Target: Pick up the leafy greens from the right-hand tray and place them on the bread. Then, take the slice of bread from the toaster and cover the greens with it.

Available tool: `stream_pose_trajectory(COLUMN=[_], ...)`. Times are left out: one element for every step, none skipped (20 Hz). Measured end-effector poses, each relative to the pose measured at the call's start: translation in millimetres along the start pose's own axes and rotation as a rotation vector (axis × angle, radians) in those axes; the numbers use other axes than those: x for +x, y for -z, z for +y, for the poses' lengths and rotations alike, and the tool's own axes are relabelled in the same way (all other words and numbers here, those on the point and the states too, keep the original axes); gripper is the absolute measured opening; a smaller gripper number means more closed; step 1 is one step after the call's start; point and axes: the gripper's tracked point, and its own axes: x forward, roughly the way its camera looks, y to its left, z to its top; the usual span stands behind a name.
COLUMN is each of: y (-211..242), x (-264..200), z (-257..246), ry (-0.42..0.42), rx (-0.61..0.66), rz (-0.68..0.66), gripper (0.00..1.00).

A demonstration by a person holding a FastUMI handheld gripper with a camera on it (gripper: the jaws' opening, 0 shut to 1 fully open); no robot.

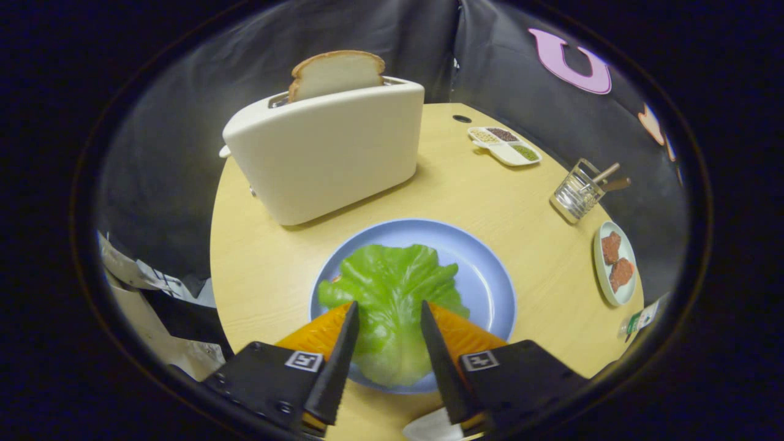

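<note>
A green leafy lettuce leaf [392, 288] lies spread on a blue plate [490, 275] in the middle of the round wooden table. It covers whatever is under it, so the bread on the plate is hidden. My gripper [389, 304] hangs just over the near part of the leaf, open, with the leaf running between the two fingers; neither finger visibly presses on it. Beyond the plate stands a white toaster [324, 153] with a slice of bread [337, 73] sticking upright out of its slot.
A divided dish of seeds [505, 145] sits at the far right of the table. A glass holder with wooden-handled utensils [579, 193] and a small plate with meat pieces [615, 263] stand near the right edge. Crumpled paper [141, 275] lies beyond the table's left edge.
</note>
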Motion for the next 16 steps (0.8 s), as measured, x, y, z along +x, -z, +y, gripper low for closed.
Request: stream_pose_trajectory(y=[-2.5,-6.4,-12.6,-19.6,-25.1,-30.7,-38.1,-44.5,-50.5,-58.7,-66.4,-75.7,-84.1,-94.3,-104.7,-114.9], x=[-2.2,-3.9,-6.2,-10.0,-13.0,-15.7,-20.6,-24.2,-27.7,-32.5,-35.9,-40.2,-45.3,-49.8,-54.9,-59.5], z=[2.0,3.1,3.5,3.6,6.6,8.8,11.7,13.1,14.6,16.2,17.3,16.3,17.1,17.0,19.5,23.3], ry=[0.002,0.003,0.013,0.020,0.022,0.026,0.029,0.033,0.038,0.039,0.042,0.047,0.050,0.050,0.041,0.026], rx=[0.003,0.005,0.002,0.003,0.012,0.023,0.034,0.040,0.047,0.053,0.062,0.073,0.087,0.105,0.124,0.150], rz=[-0.006,-0.018,-0.039,-0.061,-0.076,-0.088,-0.099,-0.107,-0.112,-0.121,-0.129,-0.136,-0.146,-0.155,-0.163,-0.172], gripper=[0.81,0.88,0.94,0.95,0.95,0.96,0.96,0.96,0.96,0.96,0.96,0.96,0.96,0.96,0.96,0.96])
